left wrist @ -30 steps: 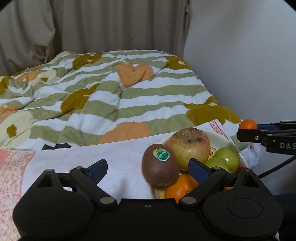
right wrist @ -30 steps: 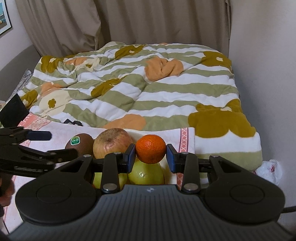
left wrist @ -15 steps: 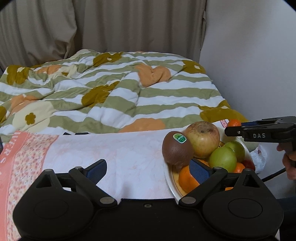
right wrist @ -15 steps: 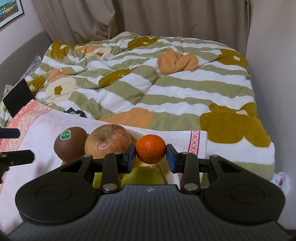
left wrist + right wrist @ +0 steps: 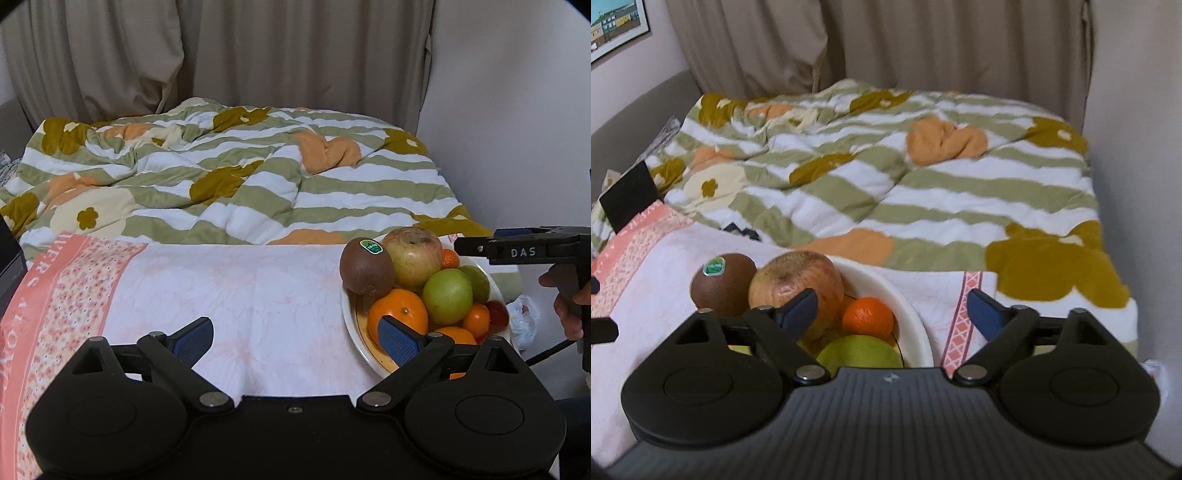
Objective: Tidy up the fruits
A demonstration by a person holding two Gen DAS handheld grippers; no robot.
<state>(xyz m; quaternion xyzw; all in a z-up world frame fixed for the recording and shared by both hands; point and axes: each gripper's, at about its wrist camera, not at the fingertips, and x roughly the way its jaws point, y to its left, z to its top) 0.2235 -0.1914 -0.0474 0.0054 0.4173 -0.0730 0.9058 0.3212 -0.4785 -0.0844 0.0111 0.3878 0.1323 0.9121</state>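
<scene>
Right gripper point(image 5: 890, 308): jaws opening, spread wide, no longer pinching the mandarin point(image 5: 868, 318), now dropped into the bowl point(image 5: 912, 314) beside the apple point(image 5: 798, 284). One more fruit sorted. Left gripper point(image 5: 295, 332): jaws spread, empty, pulled back over the cloth point(image 5: 229, 291).

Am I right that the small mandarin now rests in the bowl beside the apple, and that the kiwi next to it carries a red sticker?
Not quite: the sticker on the kiwi is green and white, not red, as the right wrist view shows. The rest holds: the small mandarin rests in the bowl beside the apple, clear of the right gripper, whose jaws are opening.
</scene>
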